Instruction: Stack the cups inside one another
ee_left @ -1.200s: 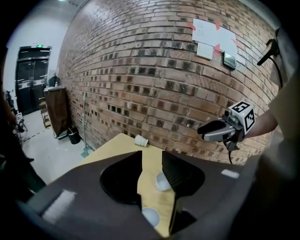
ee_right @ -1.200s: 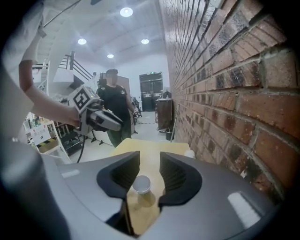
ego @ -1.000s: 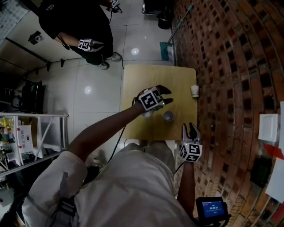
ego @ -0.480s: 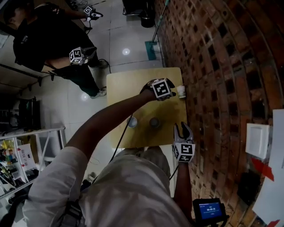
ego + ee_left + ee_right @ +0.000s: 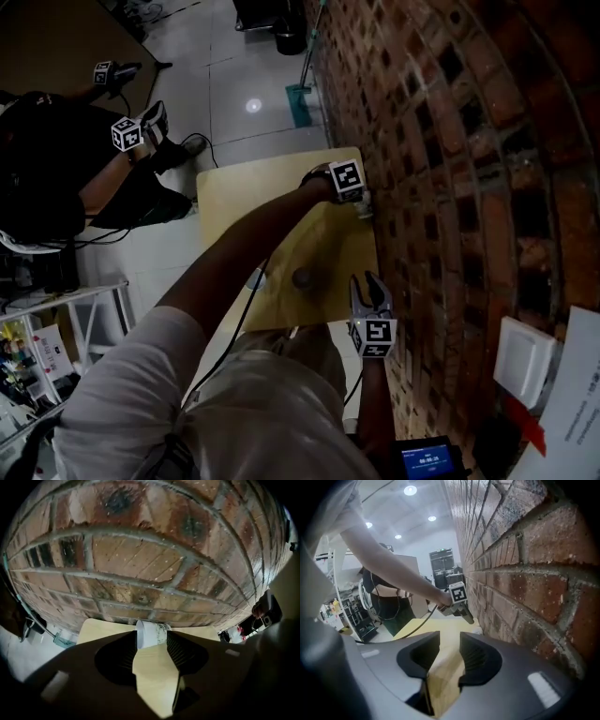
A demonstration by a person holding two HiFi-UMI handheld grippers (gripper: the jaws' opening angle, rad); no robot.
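White cup (image 5: pixel 151 633): smooth, tapered, thin rim, dark speckling on one side. At the far right edge of the table (image 5: pixel 234 183), close to the brick wall (image 5: pixel 450 141). Upright or tipped: can't tell.

Left gripper (image 5: pixel 360 199): over that same far right edge. Jaws spread wide, just been opening. Cup at the tips, between the ribbed black pads, no pad visibly pressing on it. Not gripping.

Grey cup (image 5: pixel 302 278): round, dark-looking, near the table's front edge, well apart from the white one. Pale cup (image 5: pixel 255 279): toward the table's front left, mostly hidden by the left forearm.

Right gripper (image 5: pixel 370 284): at the table's front right corner, jaws parted, only bare tabletop between them. Empty.

Table: light wood, matte, squarish top, rounded corners. Wall: rough red-brown brick, grey mortar lines, along the table's right side. Glossy pale floor tiles (image 5: pixel 234 84) beyond the table's far and left sides. Second person (image 5: pixel 56 178) in dark clothes, holding marker-cube grippers, past the table's far left corner.

Versus one second back: left gripper then above the table's middle, over the pale cup beside the grey one; now at the far right edge and lower. Right gripper roughly same spot at the front right corner. White cup unmoved at its edge.
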